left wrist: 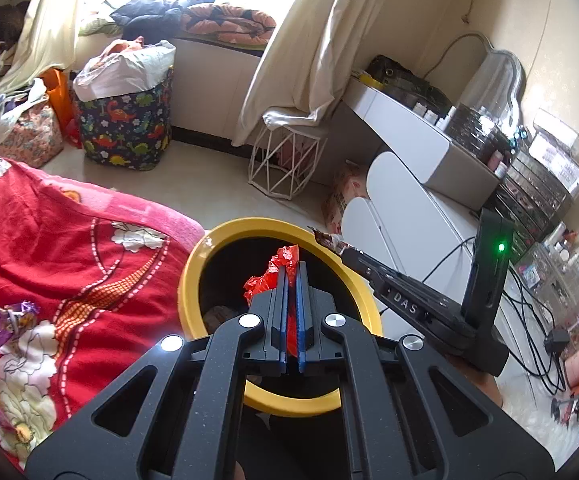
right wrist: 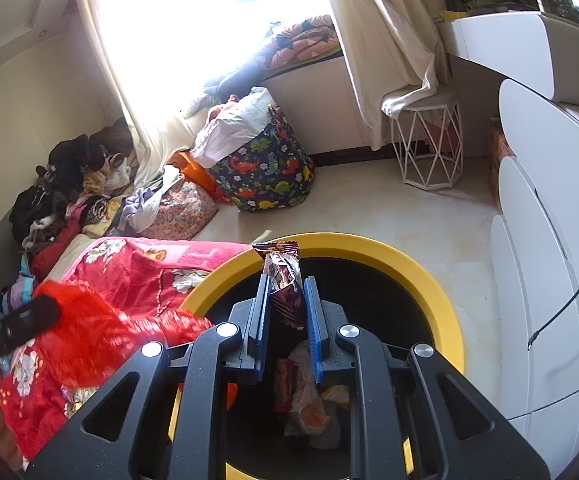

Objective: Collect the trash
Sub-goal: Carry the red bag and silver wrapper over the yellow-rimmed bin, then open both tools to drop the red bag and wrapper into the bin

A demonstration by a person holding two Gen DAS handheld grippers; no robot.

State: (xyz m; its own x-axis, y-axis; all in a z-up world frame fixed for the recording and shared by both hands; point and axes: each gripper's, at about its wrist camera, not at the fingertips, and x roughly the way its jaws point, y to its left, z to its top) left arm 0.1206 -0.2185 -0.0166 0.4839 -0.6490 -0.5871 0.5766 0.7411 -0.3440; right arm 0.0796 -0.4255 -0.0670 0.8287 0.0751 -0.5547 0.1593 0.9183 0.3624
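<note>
My left gripper (left wrist: 292, 270) is shut on a crumpled red wrapper (left wrist: 273, 274) and holds it over the mouth of the yellow-rimmed black bin (left wrist: 197, 264). My right gripper (right wrist: 286, 284) is shut on a dark maroon snack wrapper (right wrist: 285, 276) and holds it over the same bin (right wrist: 429, 276), which has several wrappers (right wrist: 305, 396) at its bottom. In the left wrist view the right gripper (left wrist: 343, 250) reaches over the bin rim from the right with the maroon wrapper (left wrist: 327, 240). A purple wrapper (left wrist: 9, 322) lies on the red blanket (left wrist: 69, 248).
The bed with the red floral blanket (right wrist: 129, 272) touches the bin's left side. White drawers (right wrist: 549, 280) stand on the right with cables (left wrist: 529, 320). A dinosaur-print basket (left wrist: 129, 132), bags of clothes (left wrist: 25, 132) and a white wire stool (left wrist: 285, 160) stand by the window wall.
</note>
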